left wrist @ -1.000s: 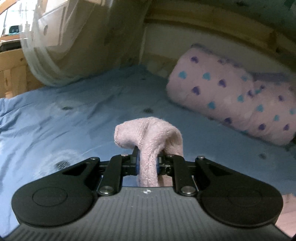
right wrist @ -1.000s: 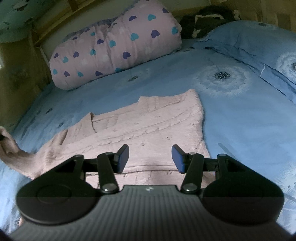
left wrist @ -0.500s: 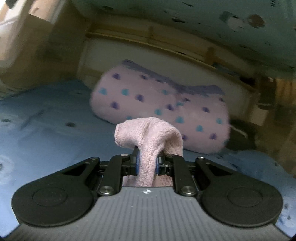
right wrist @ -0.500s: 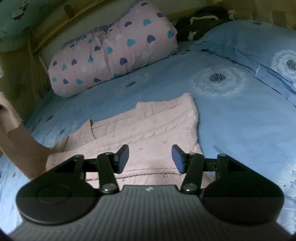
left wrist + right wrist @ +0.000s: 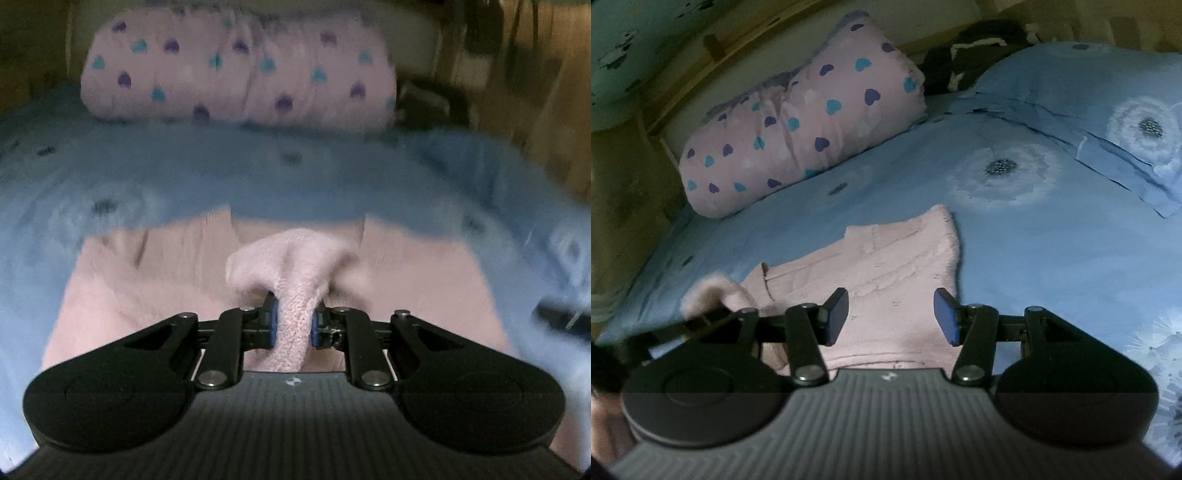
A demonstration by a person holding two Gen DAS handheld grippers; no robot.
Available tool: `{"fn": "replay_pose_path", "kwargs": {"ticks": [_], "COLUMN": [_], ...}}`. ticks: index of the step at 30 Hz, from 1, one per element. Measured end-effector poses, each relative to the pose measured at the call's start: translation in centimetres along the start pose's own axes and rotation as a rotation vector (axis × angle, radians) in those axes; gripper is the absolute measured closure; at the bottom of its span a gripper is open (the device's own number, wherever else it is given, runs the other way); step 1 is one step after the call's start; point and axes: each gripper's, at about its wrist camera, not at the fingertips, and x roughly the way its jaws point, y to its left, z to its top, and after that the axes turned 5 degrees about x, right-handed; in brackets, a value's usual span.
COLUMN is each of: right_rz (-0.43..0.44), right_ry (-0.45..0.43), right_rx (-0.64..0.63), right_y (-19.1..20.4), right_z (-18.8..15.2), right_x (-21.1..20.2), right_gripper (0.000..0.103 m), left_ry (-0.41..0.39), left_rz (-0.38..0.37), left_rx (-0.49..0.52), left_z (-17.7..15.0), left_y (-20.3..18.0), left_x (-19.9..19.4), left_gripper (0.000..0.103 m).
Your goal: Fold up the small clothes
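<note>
A small pink knitted sweater (image 5: pixel 886 273) lies flat on the blue bedsheet (image 5: pixel 1015 266). My left gripper (image 5: pixel 293 325) is shut on the sweater's sleeve (image 5: pixel 295 273), which bunches up above the pads, and it hangs over the sweater's body (image 5: pixel 147 280). The left wrist view is blurred by motion. The same sleeve (image 5: pixel 713 291) and the left gripper show at the left of the right wrist view. My right gripper (image 5: pixel 891 314) stands open just above the sweater's near hem, with nothing between its fingers.
A pink rolled quilt with hearts (image 5: pixel 798 129) lies along the far edge of the bed by the wooden frame (image 5: pixel 713 44). A blue pillow (image 5: pixel 1108 110) sits at the right, dark cloth (image 5: pixel 971 48) behind it. Bare sheet stretches right of the sweater.
My left gripper has swung the sleeve from the bed's left side over onto the sweater's body and tipped downward. The right gripper has barely shifted and stayed open.
</note>
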Motion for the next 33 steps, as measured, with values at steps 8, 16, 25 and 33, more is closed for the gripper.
{"fn": "replay_pose_path", "kwargs": {"ticks": [8,16,25,33], "right_rz": [0.018,0.051,0.1,0.13], "right_ry": [0.011,0.059,0.055,0.011], "right_rx": [-0.012,-0.051,-0.162,-0.27], "right_y": [0.4,1.8,5.8,7.7], "right_z": [-0.1,-1.1,-3.3,-4.7], "right_x": [0.1,1.2,3.3,4.6], "right_gripper": [0.047,0.047,0.047,0.047], "left_ry": [0.08,0.064,0.089,0.14], "left_rz": [0.001,0.133,0.184,0.145], "left_rx": [0.034,0.072,0.054,0.01], "left_z": [-1.8,-1.2,-1.4,-2.2], "left_y": [0.7,2.8,5.8,7.3], "left_x": [-0.6,-5.5,-5.1,-3.2], "left_gripper": [0.046,0.034,0.032,0.031]}}
